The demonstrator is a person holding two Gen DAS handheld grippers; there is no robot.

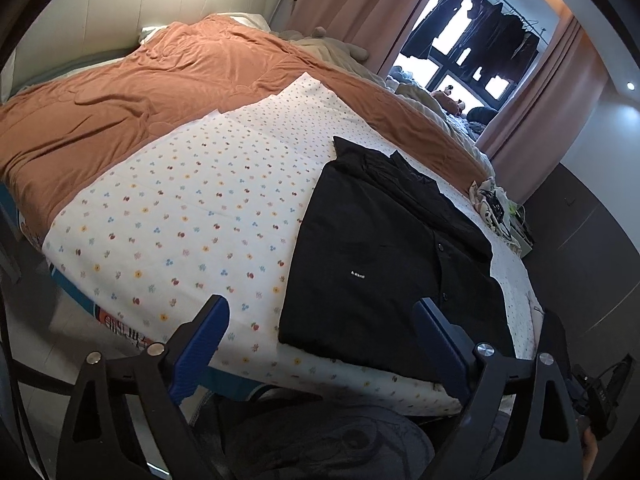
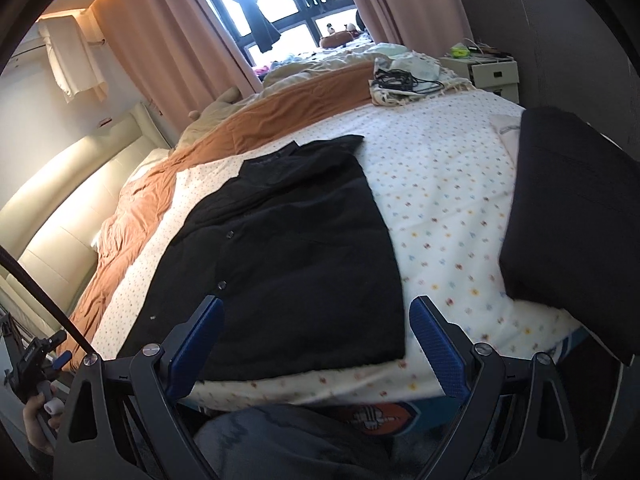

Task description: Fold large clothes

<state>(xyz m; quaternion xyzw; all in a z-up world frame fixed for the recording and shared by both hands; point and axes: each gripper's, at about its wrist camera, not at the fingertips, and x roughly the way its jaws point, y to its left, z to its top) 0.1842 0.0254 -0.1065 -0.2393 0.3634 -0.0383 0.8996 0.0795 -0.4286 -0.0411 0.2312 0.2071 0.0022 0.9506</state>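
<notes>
A black button-up jacket (image 1: 384, 256) lies folded into a narrow rectangle on a white flower-print sheet (image 1: 192, 208) at the bed's near edge; it also shows in the right wrist view (image 2: 288, 248). My left gripper (image 1: 320, 320) is open and empty, held above the near hem at the jacket's left edge. My right gripper (image 2: 316, 320) is open and empty, hovering over the jacket's near hem.
An orange blanket (image 1: 132, 96) covers the far half of the bed. A dark folded garment pile (image 2: 576, 216) sits on the sheet's right corner. Cables on a cloth (image 2: 404, 80) lie further back. A bedside cabinet (image 2: 488, 68), curtains and a window stand beyond.
</notes>
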